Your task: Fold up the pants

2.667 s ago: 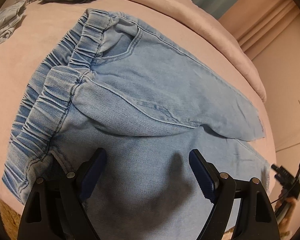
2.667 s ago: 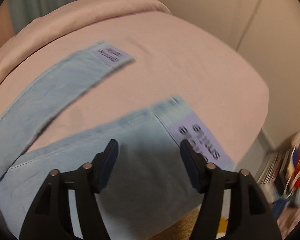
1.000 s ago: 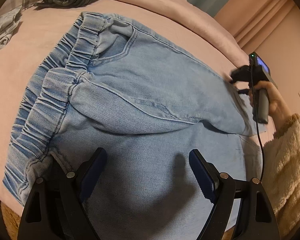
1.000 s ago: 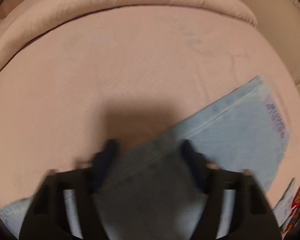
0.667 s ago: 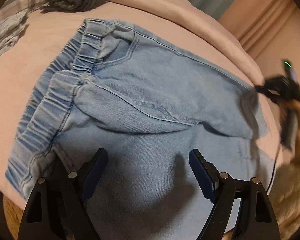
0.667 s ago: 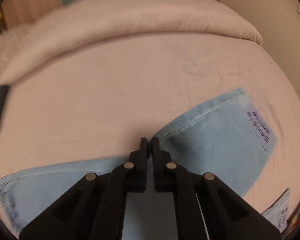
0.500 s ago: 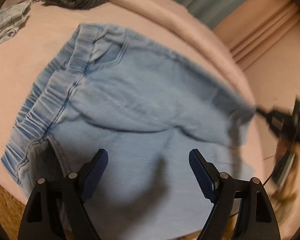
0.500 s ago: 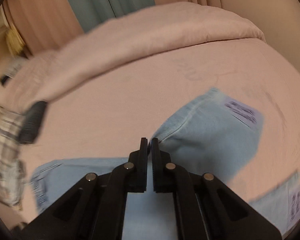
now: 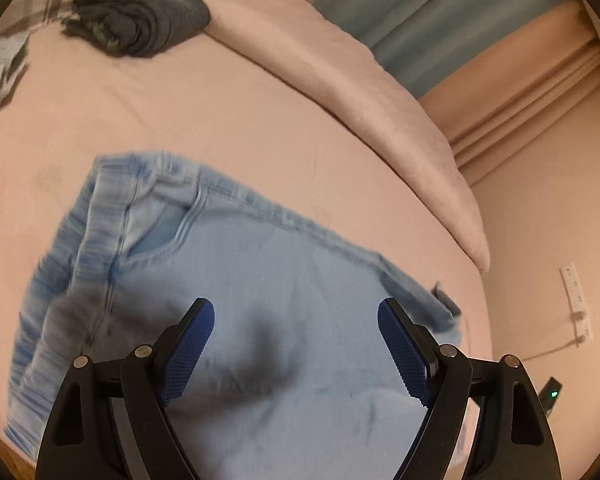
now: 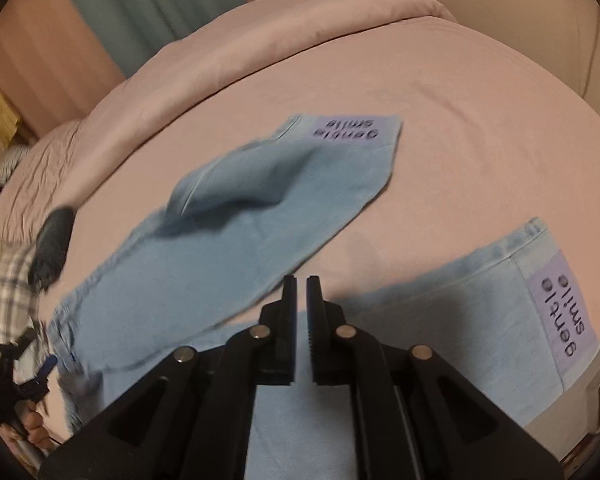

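Light blue denim pants [image 9: 260, 280] lie on the pink bed [image 9: 180, 120], elastic waistband to the left in the left wrist view. My left gripper [image 9: 296, 332] is open just above the seat of the pants, holding nothing. In the right wrist view both legs show: the far leg [image 10: 260, 220] lies rumpled with a lilac "gentle smile" patch [image 10: 350, 130] at its hem, and the near leg [image 10: 460, 320] carries a second patch [image 10: 564, 316]. My right gripper [image 10: 300, 284] is shut, with no cloth visible between its tips, above the gap between the legs.
A folded dark grey garment [image 9: 140, 20] and plaid cloth [image 9: 4, 64] lie at the far left of the bed. A rolled pink duvet [image 9: 360, 92] runs along the far side. A wall with a power socket [image 9: 576, 292] is to the right.
The right gripper shut on the far leg near its edge, lifted and dragged it, and now has drawn back with the leg lying rumpled. The left gripper rose and tilted away, staying open.
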The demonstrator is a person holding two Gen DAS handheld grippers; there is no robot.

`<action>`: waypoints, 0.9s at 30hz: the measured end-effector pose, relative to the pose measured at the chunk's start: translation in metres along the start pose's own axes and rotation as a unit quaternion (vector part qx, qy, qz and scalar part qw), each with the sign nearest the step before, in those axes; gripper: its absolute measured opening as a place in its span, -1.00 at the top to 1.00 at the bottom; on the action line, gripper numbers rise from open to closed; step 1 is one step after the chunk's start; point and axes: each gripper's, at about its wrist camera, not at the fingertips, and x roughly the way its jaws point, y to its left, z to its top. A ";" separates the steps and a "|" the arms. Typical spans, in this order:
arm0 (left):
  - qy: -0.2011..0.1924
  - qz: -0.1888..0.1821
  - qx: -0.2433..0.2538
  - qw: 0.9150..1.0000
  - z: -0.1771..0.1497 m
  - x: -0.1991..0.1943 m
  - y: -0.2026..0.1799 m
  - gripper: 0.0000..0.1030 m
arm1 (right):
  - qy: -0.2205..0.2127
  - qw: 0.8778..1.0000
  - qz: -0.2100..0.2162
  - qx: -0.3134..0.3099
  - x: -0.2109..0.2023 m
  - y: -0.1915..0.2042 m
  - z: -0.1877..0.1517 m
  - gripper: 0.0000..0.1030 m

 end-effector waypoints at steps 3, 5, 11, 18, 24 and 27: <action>0.003 0.005 -0.006 1.000 -0.003 0.005 -0.002 -0.62 | -0.012 1.000 0.010 0.021 -0.005 0.005 0.020 -0.25; 0.016 0.014 -0.006 1.000 -0.006 0.012 -0.002 -0.62 | -0.009 0.999 0.013 0.037 0.004 0.010 0.042 -0.29; 0.033 0.034 -0.007 0.999 -0.019 0.014 0.002 -0.62 | 0.021 1.000 -0.009 0.022 0.060 0.076 0.098 -0.42; 0.024 0.041 -0.012 0.999 -0.029 -0.011 0.007 -0.62 | 0.032 0.971 -0.219 -0.085 0.131 0.110 0.088 -0.14; 0.022 0.015 -0.029 0.999 -0.034 -0.018 0.007 -0.62 | 0.016 0.976 -0.183 -0.120 0.109 0.104 0.066 0.79; 0.024 -0.010 -0.026 0.999 -0.037 -0.018 0.000 -0.62 | -0.019 0.996 -0.065 -0.055 0.048 0.084 0.062 0.80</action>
